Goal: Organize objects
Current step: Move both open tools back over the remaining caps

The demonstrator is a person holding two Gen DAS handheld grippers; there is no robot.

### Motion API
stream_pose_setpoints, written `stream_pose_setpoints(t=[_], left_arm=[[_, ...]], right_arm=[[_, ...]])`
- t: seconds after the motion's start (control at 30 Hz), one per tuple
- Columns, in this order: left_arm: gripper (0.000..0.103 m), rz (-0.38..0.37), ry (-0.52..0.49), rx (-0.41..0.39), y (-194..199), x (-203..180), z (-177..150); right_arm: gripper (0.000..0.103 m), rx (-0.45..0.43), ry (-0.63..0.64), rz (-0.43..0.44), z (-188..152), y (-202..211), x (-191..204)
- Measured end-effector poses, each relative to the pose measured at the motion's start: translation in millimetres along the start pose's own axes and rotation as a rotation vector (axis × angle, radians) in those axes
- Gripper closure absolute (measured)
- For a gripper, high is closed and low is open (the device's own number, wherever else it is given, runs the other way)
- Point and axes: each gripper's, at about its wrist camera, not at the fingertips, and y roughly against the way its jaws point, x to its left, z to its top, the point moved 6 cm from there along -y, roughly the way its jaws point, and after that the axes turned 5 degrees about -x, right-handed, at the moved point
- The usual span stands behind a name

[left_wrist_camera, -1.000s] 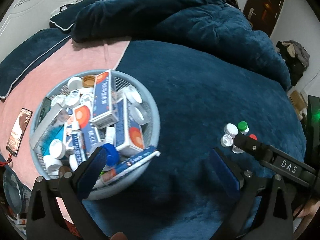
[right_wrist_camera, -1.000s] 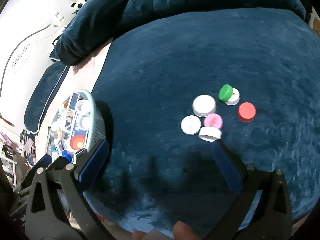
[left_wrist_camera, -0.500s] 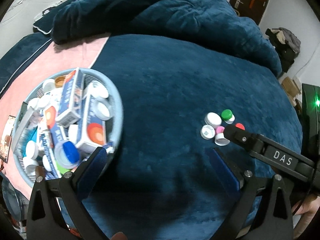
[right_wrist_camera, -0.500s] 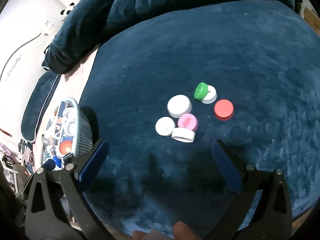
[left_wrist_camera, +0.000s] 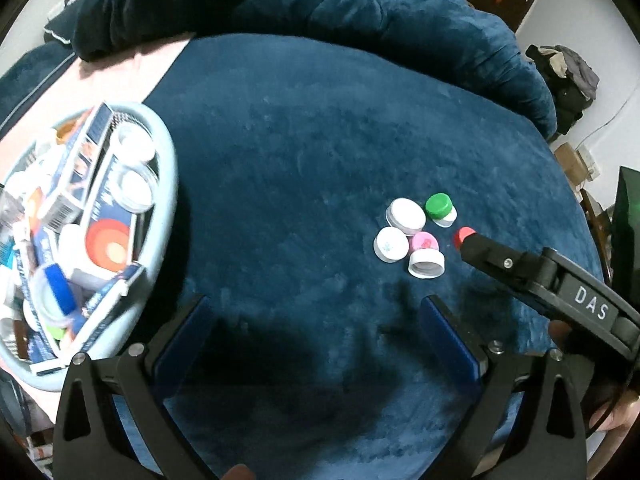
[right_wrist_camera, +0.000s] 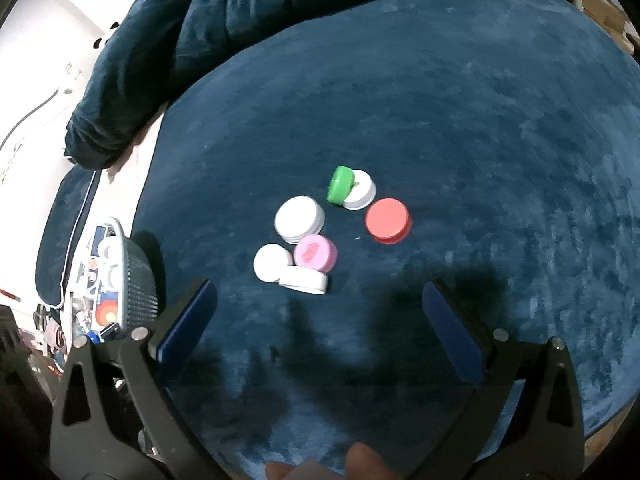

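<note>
both jaws wide over the blue blanket, caps clustered ahead

i have the left gripper (left_wrist_camera: pixel 320 328) with its jaws spread wide and nothing between them, hovering over the dark blue blanket (left_wrist_camera: pixel 304 168) on the bed. the right gripper (right_wrist_camera: pixel 320 312) is the same: jaws apart, empty.

the caps lie in a tight cluster on the blanket. from the right wrist view i see them whole: a green cap (right_wrist_camera: pixel 340 184) tilted on edge against a white cap (right_wrist_camera: pixel 362 191), a red cap (right_wrist_camera: pixel 387 220) just to their right, a large white cap (right_wrist_camera: pixel 299 219) to the left, a pink cap (right_wrist_camera: pixel 315 253) nearer, touching a small white cap (right_wrist_camera: pixel 273 262) and a white cap lying on its side (right_wrist_camera: pixel 304 280).

the left wrist view shows the right gripper's black finger covering most of the red cap. that view also looks down into the pale blue basket (left_wrist_camera: pixel 166 208) at the left, crowded with boxes, jars and lids; the right wrist view catches only its mesh wall at the left edge.
</note>
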Motion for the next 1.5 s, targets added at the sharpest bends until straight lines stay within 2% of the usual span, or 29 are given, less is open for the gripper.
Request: stream_pose_setpoints(t=[0.7,1.17,1.27,1.5], left_arm=[[0.000,0.020,0.017,0.074,-39,2,-8],[0.000,0.021,0.043,0.074,-45,8,-9],[0.000,0.036,0.040,0.065,-47,10,-8],[0.000,0.071,0.008,0.083,-55,12,-12]], right_arm=[[0.000,0.040,-0.028,-0.021,0,-17,-20],[0.000,0.042,-0.028,-0.033,1,-20,-25],[0.000,0.029,0.002,-0.067,1,-20,-25],[0.000,0.018,0.111,-0.215,-3,-21,-34]])
